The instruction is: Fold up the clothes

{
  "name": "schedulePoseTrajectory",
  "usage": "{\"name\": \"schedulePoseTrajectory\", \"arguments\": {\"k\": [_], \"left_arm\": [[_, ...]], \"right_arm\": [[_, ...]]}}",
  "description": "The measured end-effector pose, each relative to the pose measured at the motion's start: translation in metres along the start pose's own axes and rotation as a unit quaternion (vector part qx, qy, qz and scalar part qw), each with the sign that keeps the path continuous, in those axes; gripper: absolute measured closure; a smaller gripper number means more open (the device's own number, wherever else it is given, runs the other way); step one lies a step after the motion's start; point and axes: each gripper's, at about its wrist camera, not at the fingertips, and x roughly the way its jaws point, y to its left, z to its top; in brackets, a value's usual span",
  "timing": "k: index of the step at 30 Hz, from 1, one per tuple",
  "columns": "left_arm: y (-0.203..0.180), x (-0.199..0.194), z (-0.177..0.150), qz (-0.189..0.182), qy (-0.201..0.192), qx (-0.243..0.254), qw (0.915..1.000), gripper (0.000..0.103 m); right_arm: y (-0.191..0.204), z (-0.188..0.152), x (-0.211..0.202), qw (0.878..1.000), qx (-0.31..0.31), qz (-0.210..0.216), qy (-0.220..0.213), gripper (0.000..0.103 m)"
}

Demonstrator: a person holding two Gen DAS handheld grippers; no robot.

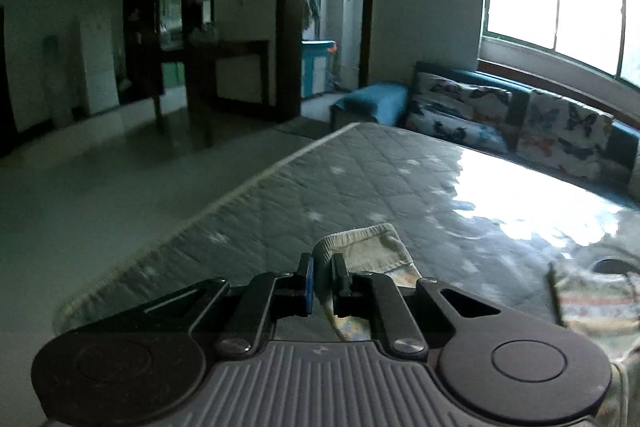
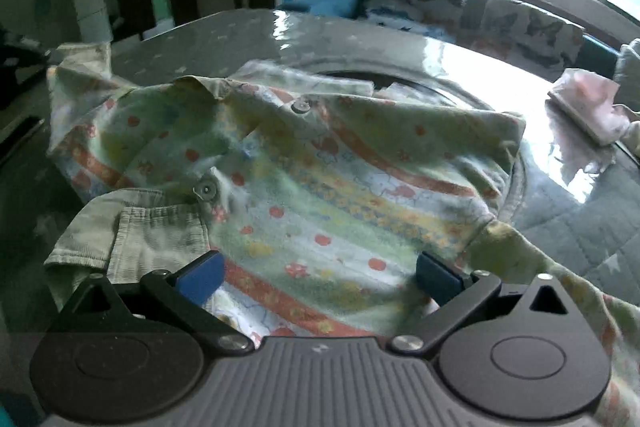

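Observation:
A small patterned garment (image 2: 320, 187), pale green with orange stripes, red dots and snap buttons, lies spread on the glossy covered table (image 2: 360, 39). In the left wrist view my left gripper (image 1: 322, 283) is shut on the garment's pale cuffed sleeve (image 1: 368, 243), lifted a little over the quilted table cover (image 1: 320, 179). More of the garment (image 1: 592, 303) shows at the right edge there. My right gripper (image 2: 320, 277) is open, its blue pads (image 2: 202, 277) wide apart just above the garment's lower part, pressing on nothing.
A folded pink cloth (image 2: 588, 107) lies at the table's far right. A sofa with butterfly cushions (image 1: 520, 119) runs under the bright window behind the table. The table's left edge (image 1: 224, 203) drops to open floor, with dark furniture (image 1: 224, 67) beyond.

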Motion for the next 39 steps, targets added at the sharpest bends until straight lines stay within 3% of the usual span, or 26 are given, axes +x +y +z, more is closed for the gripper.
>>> {"name": "schedulePoseTrajectory", "arguments": {"k": [11, 21, 28, 34, 36, 39], "left_arm": [[0.011, 0.046, -0.021, 0.038, 0.083, -0.009, 0.9958, 0.093], [0.015, 0.031, -0.038, 0.038, 0.111, 0.018, 0.9929, 0.09], [0.009, 0.034, -0.035, 0.056, 0.109, 0.032, 0.992, 0.087], [0.016, 0.027, -0.018, 0.08, 0.083, 0.013, 0.9932, 0.075], [0.012, 0.019, -0.011, 0.07, 0.07, 0.008, 0.9951, 0.067], [-0.007, 0.007, -0.007, 0.007, 0.065, 0.017, 0.9977, 0.061]], "right_arm": [[0.005, -0.017, -0.017, 1.0, -0.022, 0.013, 0.011, 0.0], [0.009, -0.021, -0.026, 0.999, -0.037, 0.023, 0.023, 0.0], [0.007, -0.014, -0.017, 0.999, -0.031, 0.02, 0.012, 0.0], [0.003, -0.009, -0.022, 0.999, -0.03, 0.021, 0.013, 0.0], [0.0, -0.006, -0.024, 1.0, -0.024, 0.018, 0.006, 0.0], [-0.006, 0.0, -0.014, 1.0, -0.017, 0.014, 0.001, 0.0]]}}
